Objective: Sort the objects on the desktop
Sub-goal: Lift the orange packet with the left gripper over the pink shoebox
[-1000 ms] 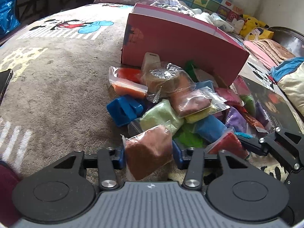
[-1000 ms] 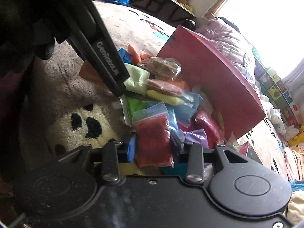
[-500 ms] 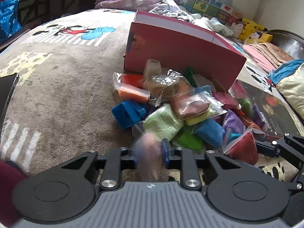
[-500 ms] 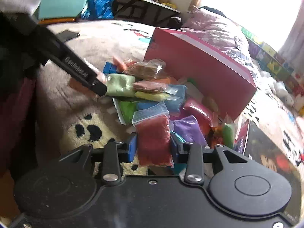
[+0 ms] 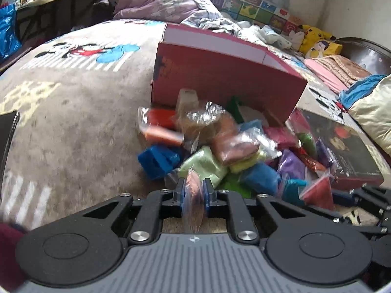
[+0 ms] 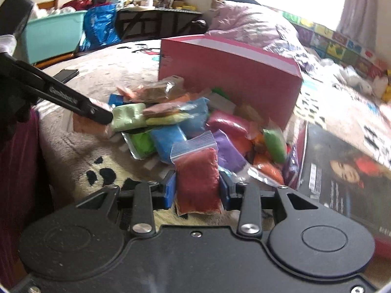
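OK, both grippers loaded. Left gripper (image 5: 193,190): jaws pinched tight on a small brownish-pink bag (image 5: 194,202), bag squeezed thin between the blue pads (image 5: 209,191), hanging just above the carpet (image 5: 73,127) at the near edge of the pile. Img is motion-blurred, so exact bag colour is unclear.

Right gripper (image 6: 198,186): jaws clamped on a red bag (image 6: 196,178), zip end pointing away from cam, pads on both its sides. Bag sits at the near edge of the pile, over the panda-print patch (image 6: 102,173) of the carpet.

Rest of the task stuff: pile of coloured clay bags (image 5: 234,146) spilled in front of the pink box (image 5: 227,73), which lies on its side w/ open mouth toward the pile. Blue block (image 5: 157,158) at pile's left edge, pale green bag (image 5: 205,164) right behind the left jaws. Dark box lid (image 6: 342,171) lies flat just right of the pile.
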The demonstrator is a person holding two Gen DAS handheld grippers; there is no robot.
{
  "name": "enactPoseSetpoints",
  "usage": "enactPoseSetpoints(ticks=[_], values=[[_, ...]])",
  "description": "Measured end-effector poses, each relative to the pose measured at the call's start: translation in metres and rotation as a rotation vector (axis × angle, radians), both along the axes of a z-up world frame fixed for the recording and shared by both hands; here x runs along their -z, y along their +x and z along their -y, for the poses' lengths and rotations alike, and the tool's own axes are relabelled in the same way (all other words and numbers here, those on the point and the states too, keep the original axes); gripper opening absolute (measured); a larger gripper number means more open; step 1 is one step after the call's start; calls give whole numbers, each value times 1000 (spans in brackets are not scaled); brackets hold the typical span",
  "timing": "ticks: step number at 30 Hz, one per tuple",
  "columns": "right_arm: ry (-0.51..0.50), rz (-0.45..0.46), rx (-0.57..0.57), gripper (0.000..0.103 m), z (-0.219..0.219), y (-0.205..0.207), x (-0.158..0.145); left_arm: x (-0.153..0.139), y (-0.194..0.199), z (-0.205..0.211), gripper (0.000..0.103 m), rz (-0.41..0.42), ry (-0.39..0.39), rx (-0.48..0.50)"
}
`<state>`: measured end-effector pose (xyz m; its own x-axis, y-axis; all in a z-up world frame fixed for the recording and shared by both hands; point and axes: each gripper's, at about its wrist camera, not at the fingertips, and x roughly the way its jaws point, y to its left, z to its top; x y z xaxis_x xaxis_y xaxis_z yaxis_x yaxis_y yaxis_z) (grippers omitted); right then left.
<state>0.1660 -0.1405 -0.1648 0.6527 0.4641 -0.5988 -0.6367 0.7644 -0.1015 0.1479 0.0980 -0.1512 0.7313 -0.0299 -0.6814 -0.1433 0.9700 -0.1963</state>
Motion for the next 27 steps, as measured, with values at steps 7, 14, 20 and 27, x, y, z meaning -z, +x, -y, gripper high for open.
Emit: enactPoseSetpoints(ticks=[7, 14, 20, 27], values=[[58, -41, 38, 36, 14, 5, 6, -17, 11, -3, 13, 44, 8, 1], [87, -57, 55, 36, 23, 10, 12, -47, 25, -2, 13, 105, 24, 18], [111, -84, 57, 36, 28, 14, 16, -69, 47, -1, 13, 153, 43, 37], [121, -87, 50, 36, 31, 14, 17, -90, 86, -4, 13, 196, 64, 50]])
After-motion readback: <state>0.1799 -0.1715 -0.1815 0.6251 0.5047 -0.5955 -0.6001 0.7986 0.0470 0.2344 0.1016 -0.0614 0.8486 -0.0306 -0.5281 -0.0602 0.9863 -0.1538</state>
